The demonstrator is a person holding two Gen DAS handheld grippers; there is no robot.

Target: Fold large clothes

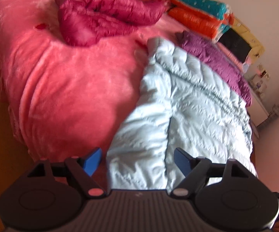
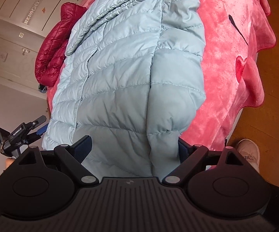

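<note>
The pale blue jacket (image 2: 131, 73) is spread lengthwise on the bed (image 1: 62, 89) for folding. Its hem is straddled by the spread right hand-held gripper (image 2: 133, 150); the left hand-held gripper (image 1: 137, 161) is held spread above the hem.

The pale blue jacket (image 2: 131, 61) lies along the pink blanket (image 2: 230, 73) on the bed. The right gripper (image 2: 133, 150) has its jaws spread wide around the jacket's near end, padding bulging between them. A red jacket (image 2: 56, 46) lies beyond, and the left gripper (image 2: 23, 133) hangs beside the hem.
</note>
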